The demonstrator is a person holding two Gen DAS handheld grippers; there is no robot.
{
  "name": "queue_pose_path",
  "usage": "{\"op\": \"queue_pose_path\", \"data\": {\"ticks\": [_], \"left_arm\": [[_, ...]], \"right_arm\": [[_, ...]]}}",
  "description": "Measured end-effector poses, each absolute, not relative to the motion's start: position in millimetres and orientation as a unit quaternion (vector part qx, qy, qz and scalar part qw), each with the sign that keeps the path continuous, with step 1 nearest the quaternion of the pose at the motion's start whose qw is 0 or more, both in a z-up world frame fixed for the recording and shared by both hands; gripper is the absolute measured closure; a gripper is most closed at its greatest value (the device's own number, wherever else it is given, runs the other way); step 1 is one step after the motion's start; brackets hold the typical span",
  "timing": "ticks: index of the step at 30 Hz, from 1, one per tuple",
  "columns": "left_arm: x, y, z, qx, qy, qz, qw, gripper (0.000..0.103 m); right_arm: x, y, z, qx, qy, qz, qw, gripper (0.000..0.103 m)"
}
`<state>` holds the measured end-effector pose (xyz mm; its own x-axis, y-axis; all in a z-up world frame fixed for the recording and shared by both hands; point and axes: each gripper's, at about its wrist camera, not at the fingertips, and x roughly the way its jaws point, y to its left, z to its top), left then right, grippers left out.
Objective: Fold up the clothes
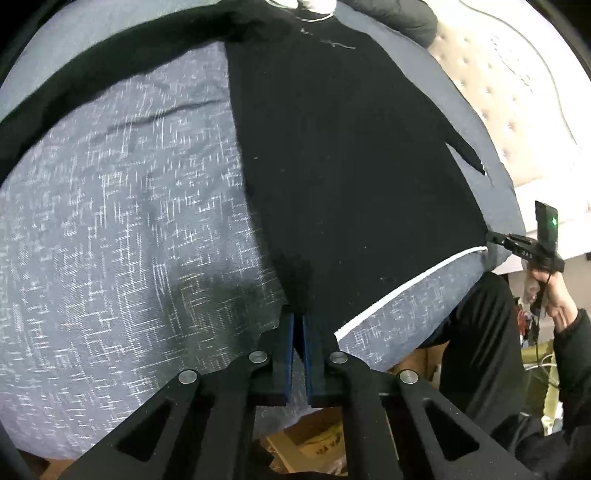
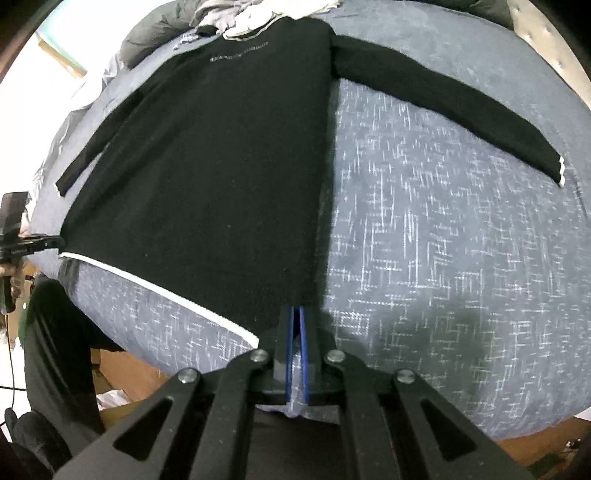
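A black long-sleeved sweater [image 1: 351,155] with a white hem line lies flat, sleeves spread, on a blue-grey patterned bed cover [image 1: 129,229]. My left gripper [image 1: 298,317] is shut on the sweater's bottom left hem corner. My right gripper [image 2: 296,312] is shut on the bottom right hem corner of the sweater [image 2: 221,166]. The right gripper also shows at the far corner in the left wrist view [image 1: 495,238], and the left gripper in the right wrist view [image 2: 55,242]. The white hem [image 2: 166,291] runs between them.
The bed cover [image 2: 443,258] spreads wide beside the sweater. A pile of other clothes [image 2: 229,14] lies past the collar. A tufted cream headboard [image 1: 517,92] stands at the side. Cardboard boxes [image 1: 317,439] sit on the floor below the bed edge. My dark-trousered legs [image 1: 480,350] stand at the edge.
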<state>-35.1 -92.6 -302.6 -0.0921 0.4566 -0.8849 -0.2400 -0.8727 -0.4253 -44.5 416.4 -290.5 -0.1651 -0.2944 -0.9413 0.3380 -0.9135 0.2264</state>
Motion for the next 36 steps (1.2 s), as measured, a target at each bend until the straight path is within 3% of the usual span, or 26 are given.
{"op": "queue_pose_path", "data": {"ticks": [11, 14, 16, 17, 20, 25, 36], "left_arm": [[-64.1, -130.1, -288.3, -0.63, -0.122, 0.739, 0.205, 0.094], [-99.4, -146.6, -275.2, -0.605, -0.151, 0.76, 0.182, 0.083], [-124.5, -154.1, -272.2, -0.586, -0.173, 0.773, 0.172, 0.067], [-136.8, -154.2, -271.8, -0.576, -0.184, 0.779, 0.167, 0.066], [-170.9, -137.6, -280.9, -0.555, -0.211, 0.79, 0.154, 0.066], [-218.9, -100.8, -302.6, -0.529, -0.22, 0.807, 0.144, 0.066], [-305.5, -79.9, -342.1, -0.506, -0.223, 0.824, 0.121, 0.065]], "right_arm": [[-50.0, 429.9, -269.9, 0.606, 0.019, -0.77, 0.199, 0.1], [-77.2, 438.5, -261.2, 0.588, -0.004, -0.788, 0.185, 0.1], [-93.8, 448.7, -255.3, 0.574, -0.017, -0.798, 0.183, 0.099], [-102.1, 448.1, -253.5, 0.568, -0.019, -0.802, 0.183, 0.099], [-127.7, 439.3, -251.7, 0.552, -0.021, -0.813, 0.183, 0.096], [-151.9, 431.8, -253.6, 0.542, -0.036, -0.819, 0.187, 0.073], [-183.5, 425.9, -271.0, 0.545, -0.05, -0.813, 0.197, 0.073]]}}
